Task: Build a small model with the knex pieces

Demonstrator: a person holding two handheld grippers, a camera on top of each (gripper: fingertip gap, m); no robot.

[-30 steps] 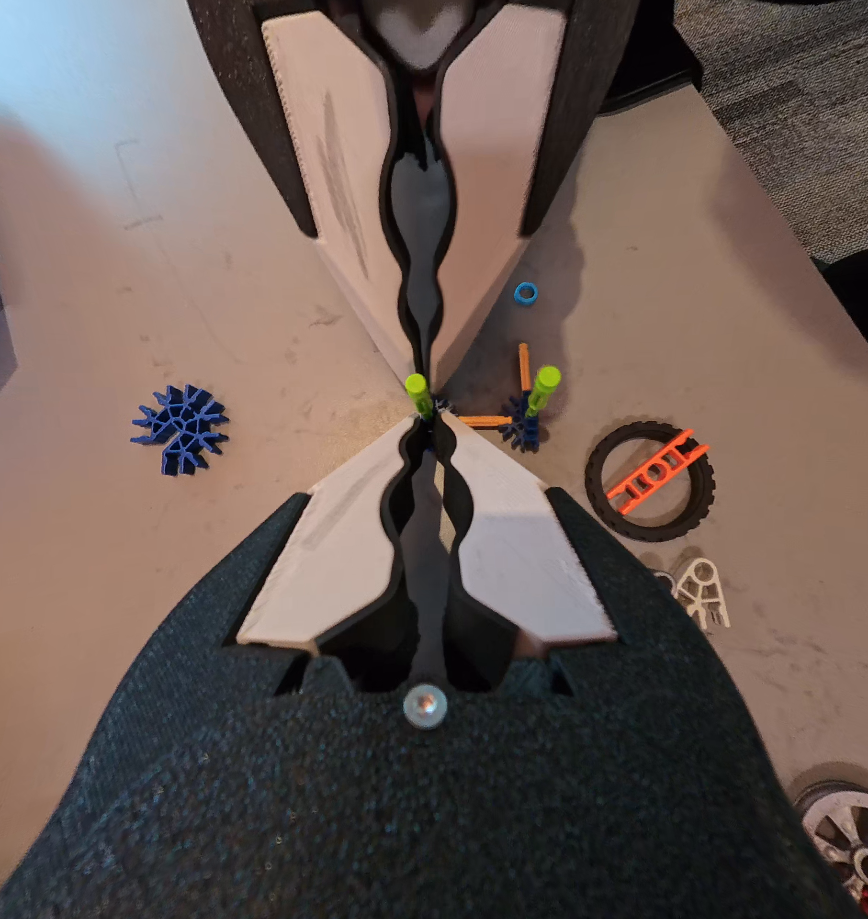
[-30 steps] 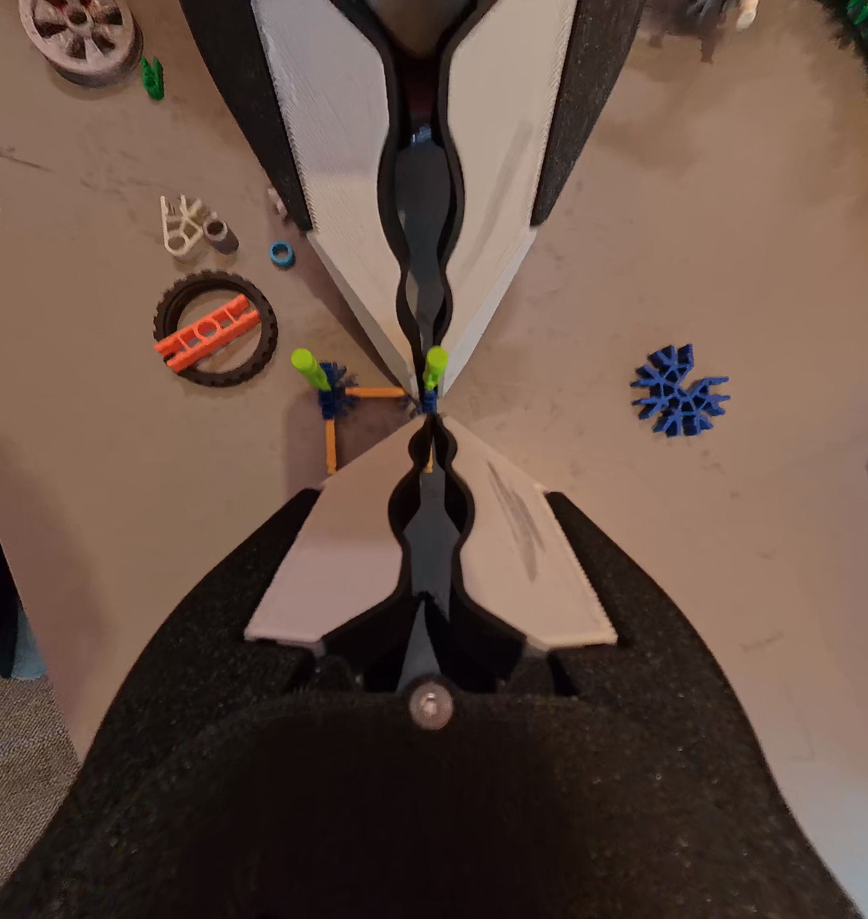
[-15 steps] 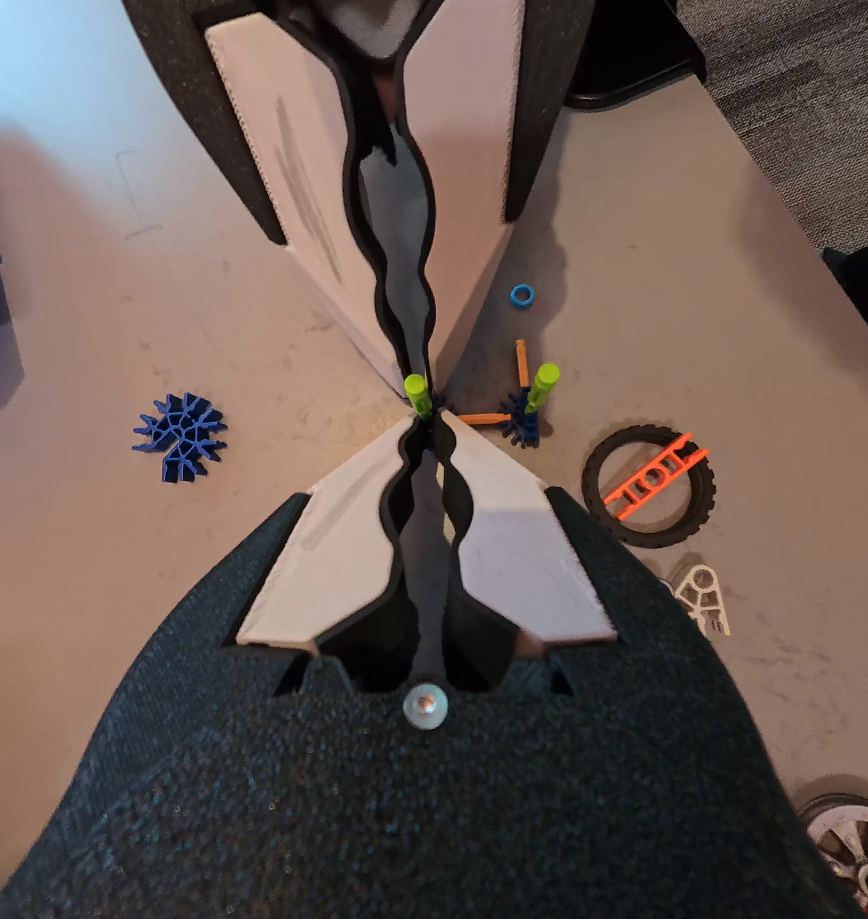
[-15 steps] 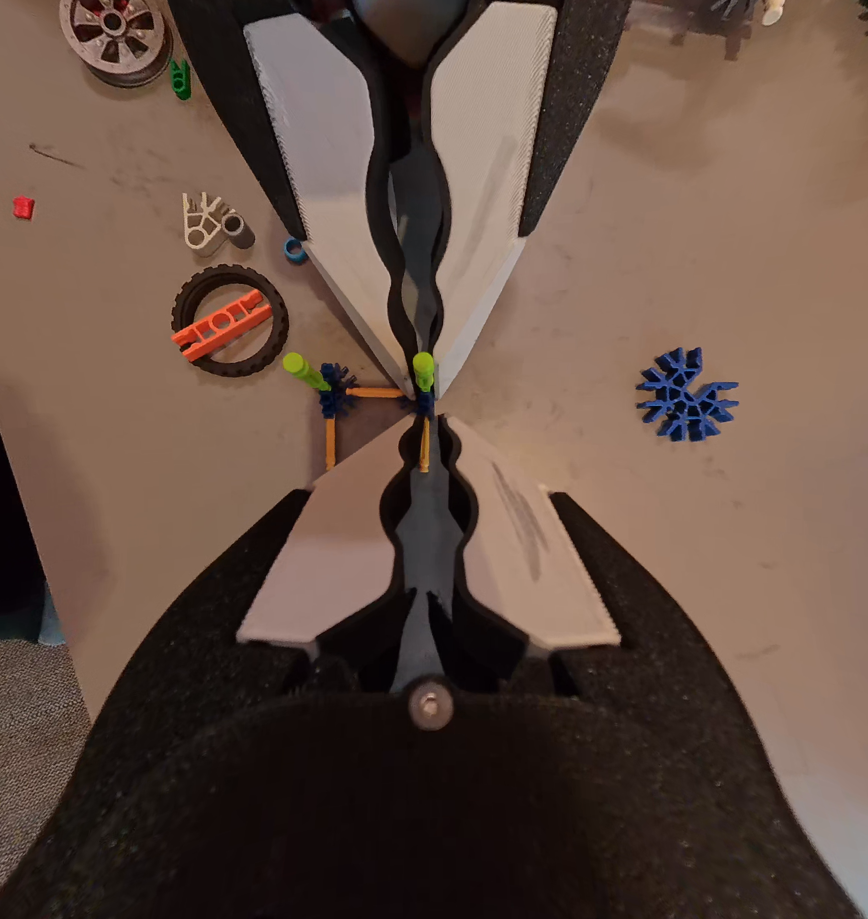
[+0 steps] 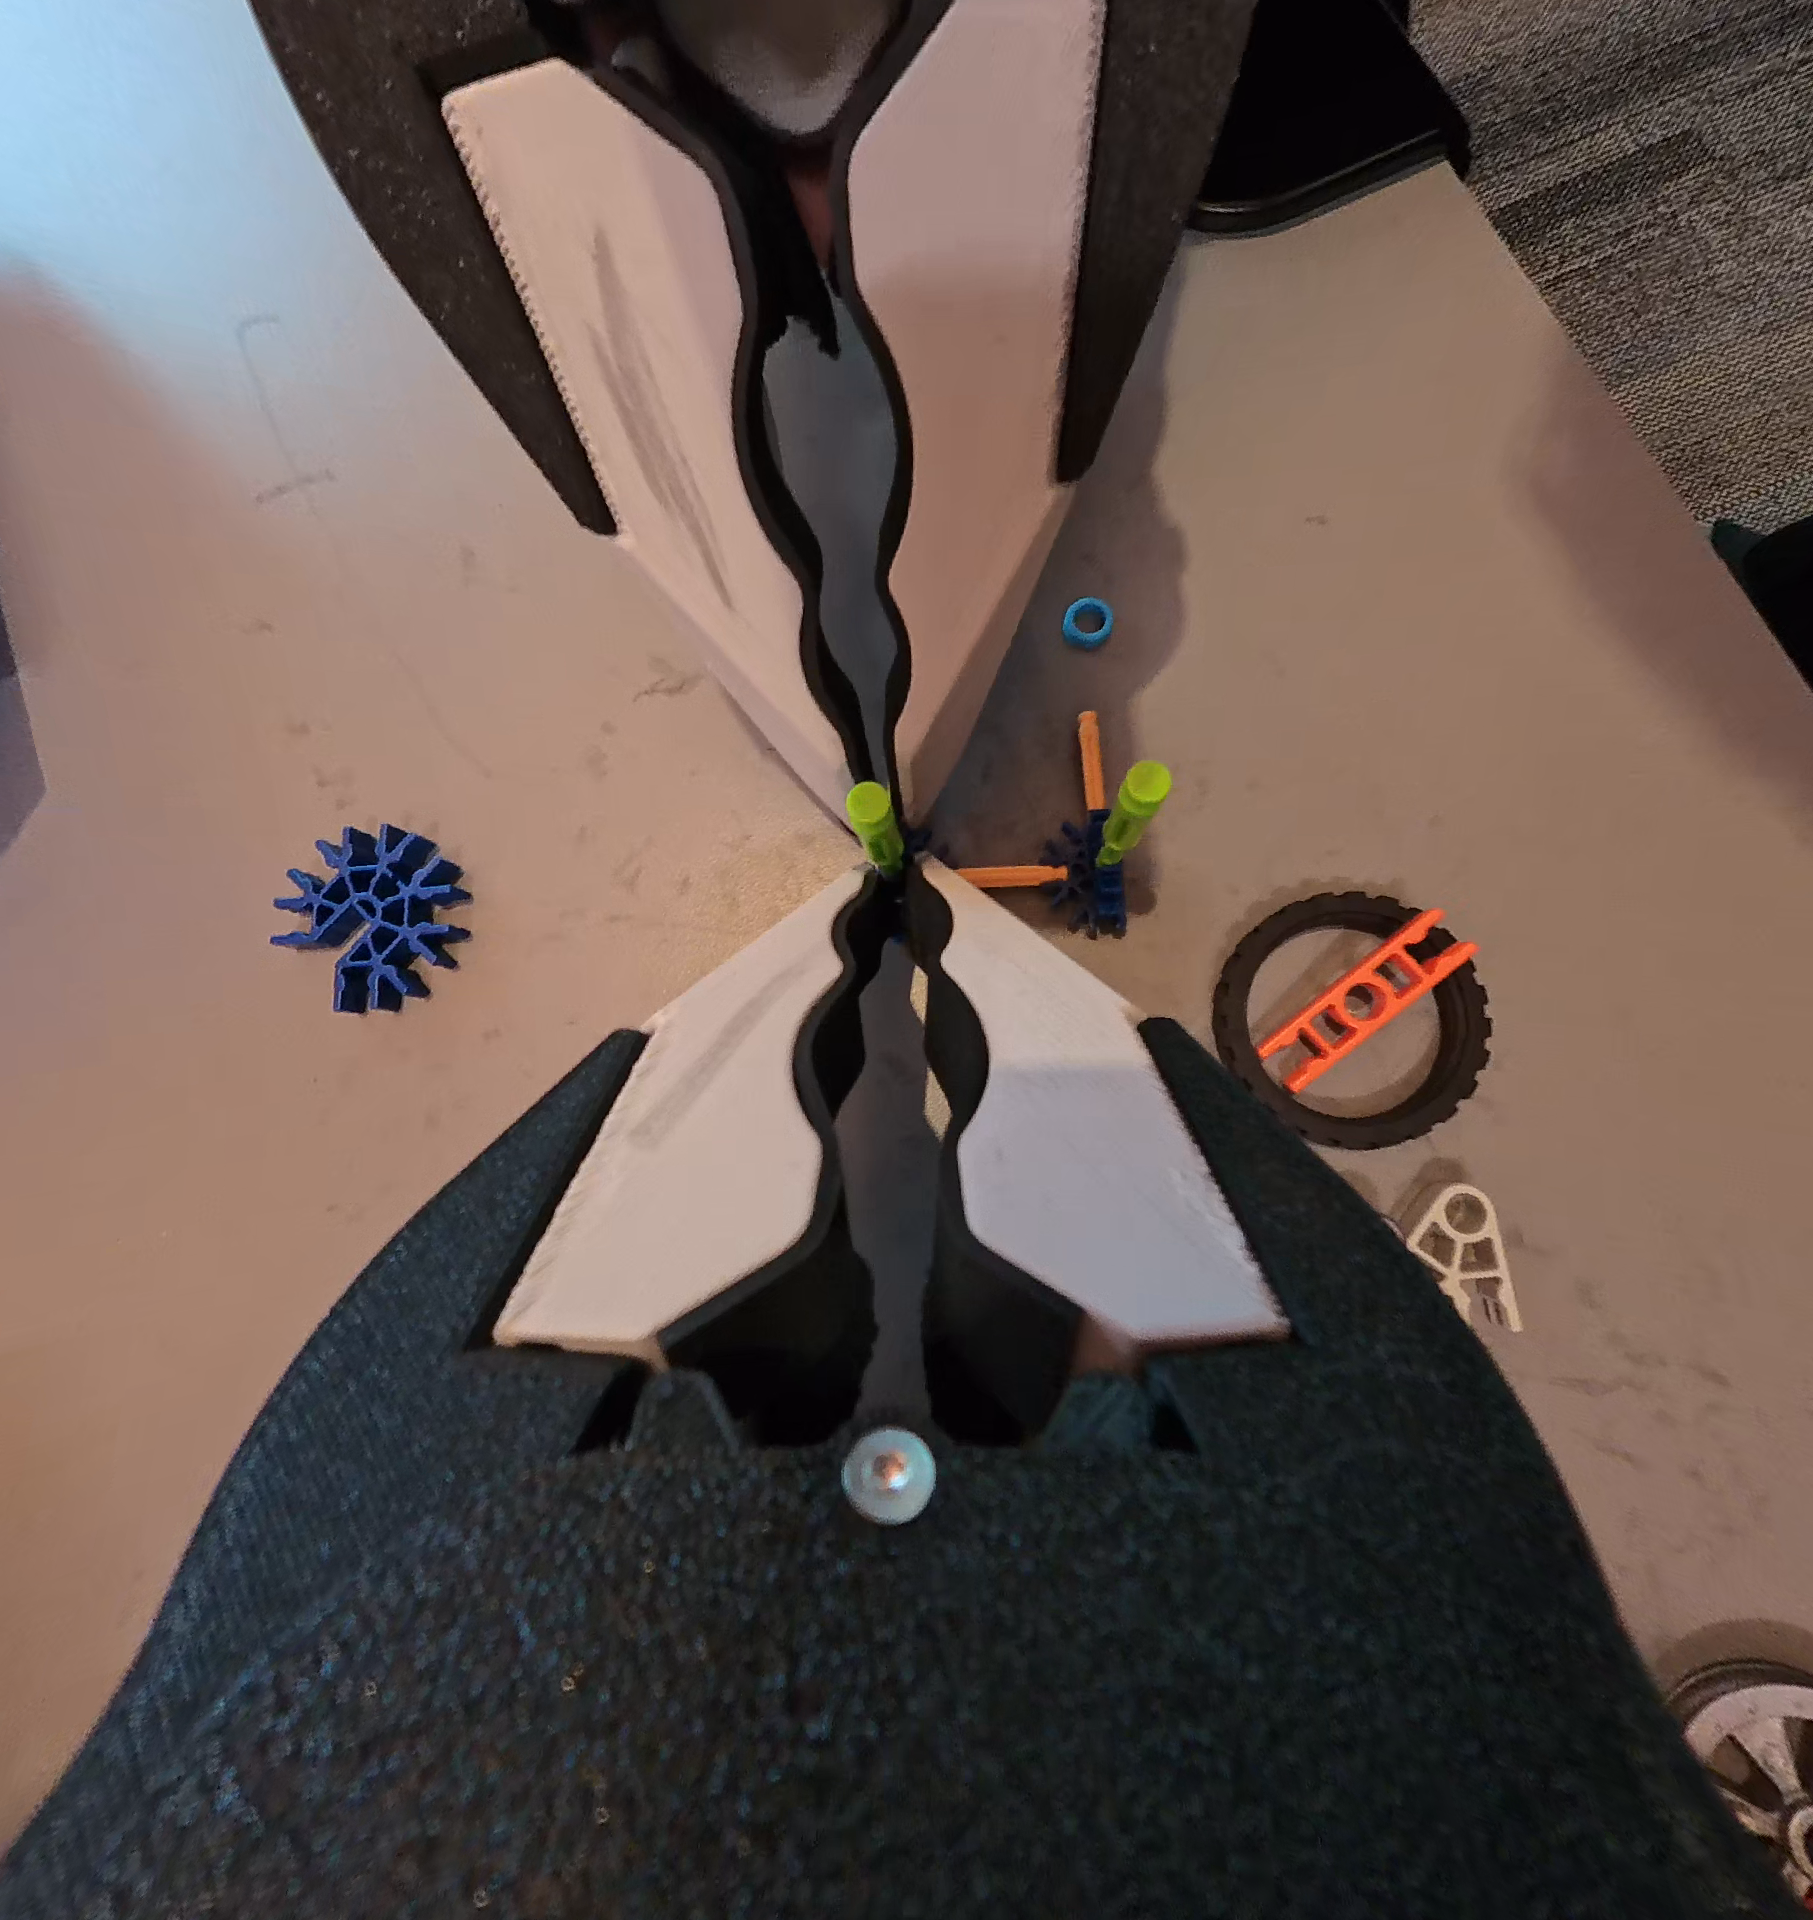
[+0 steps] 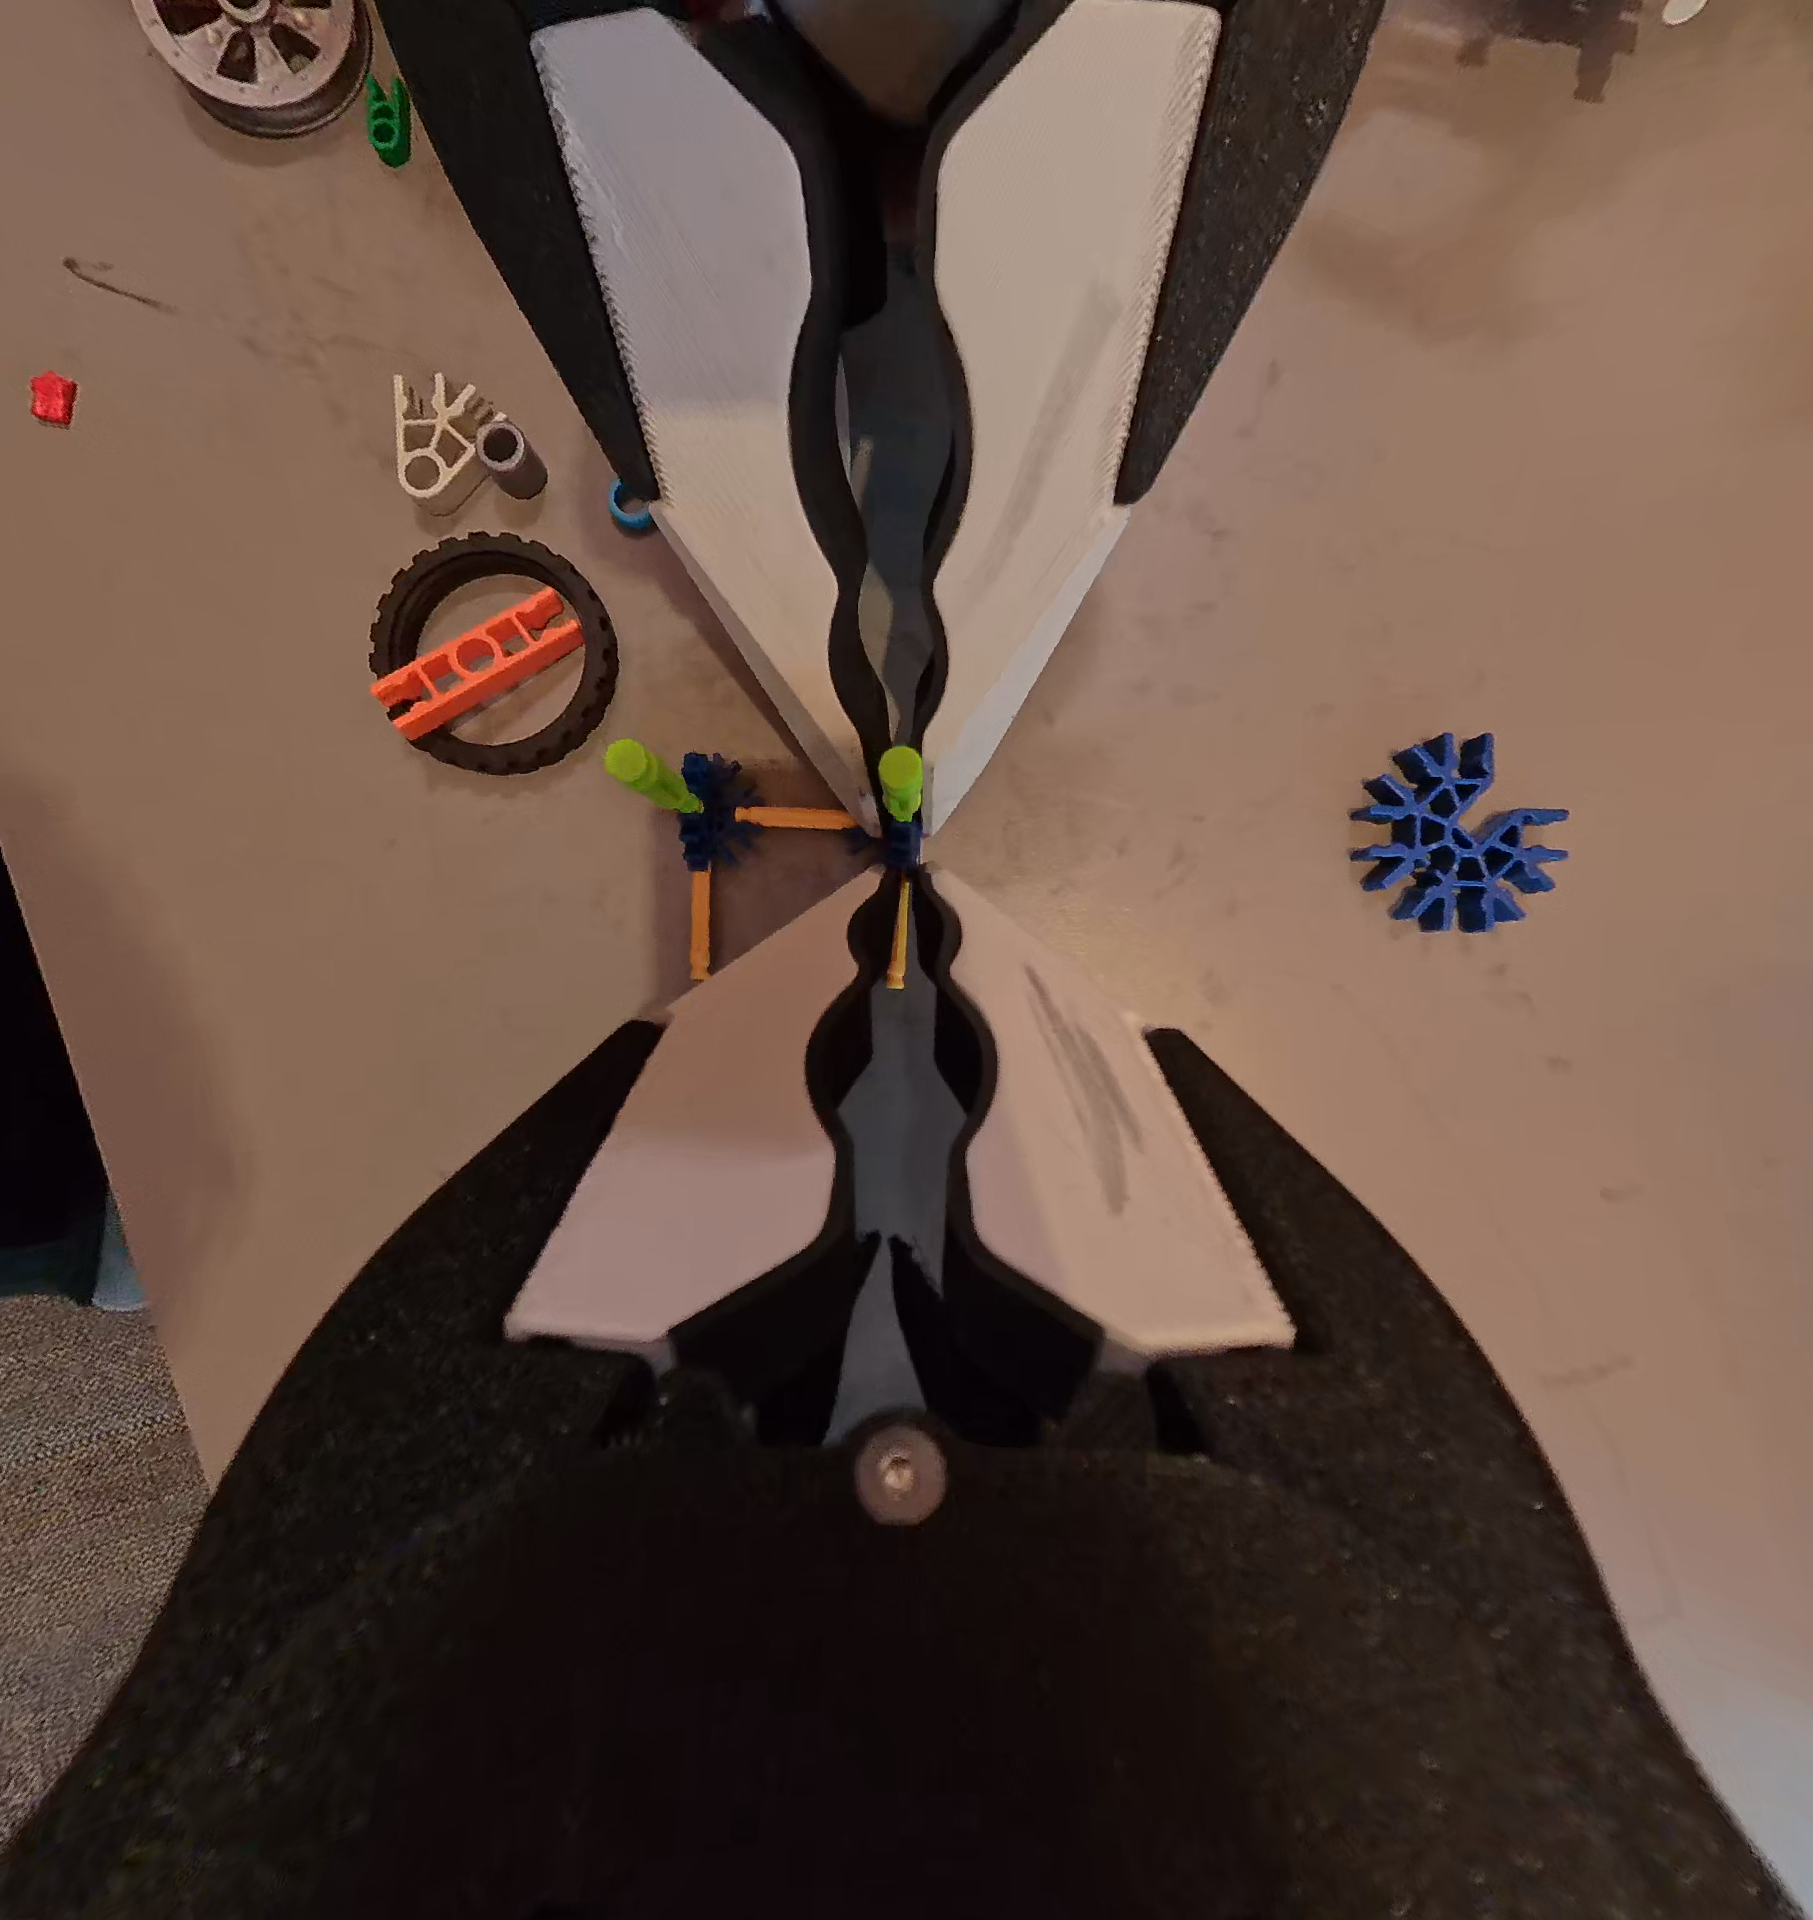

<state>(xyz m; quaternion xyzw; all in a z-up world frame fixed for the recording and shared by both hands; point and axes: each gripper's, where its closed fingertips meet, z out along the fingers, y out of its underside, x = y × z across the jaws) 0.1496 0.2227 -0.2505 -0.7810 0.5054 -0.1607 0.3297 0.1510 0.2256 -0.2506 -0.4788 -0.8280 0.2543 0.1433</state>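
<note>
A small assembly lies on the tan table (image 5: 258,675). It has two dark blue snowflake connectors joined by orange rods (image 5: 1006,876), each with an upright lime rod. My left gripper (image 5: 886,888) and my right gripper (image 6: 897,883) meet tip to tip over one connector and its lime rod (image 5: 869,821), which also shows in the right wrist view (image 6: 900,774). Both are shut on that end of the assembly. An orange rod (image 6: 897,935) runs back between the right fingers. The second connector (image 6: 713,821) and its leaning lime rod (image 6: 644,774) stand free.
A loose blue snowflake connector (image 5: 372,920) lies apart on the table. A black tyre (image 5: 1349,1135) with an orange-red piece (image 5: 1359,1013) across it, a white connector (image 5: 1463,1252), a light blue ring (image 5: 1087,623) and a grey wheel (image 5: 1785,1787) lie near the table edge, with carpet beyond. Left and right tips are no more than a few centimetres apart. Left tips and right tips are each some 10 centimetres from the loose blue snowflake connector (image 5: 372,920). The right camera catches it too, in the right wrist view (image 6: 1457,821).
Both grippers stay shut on the assembly. The right gripper has shifted and tilted slightly. The free lime rod now leans further over in the right wrist view.
</note>
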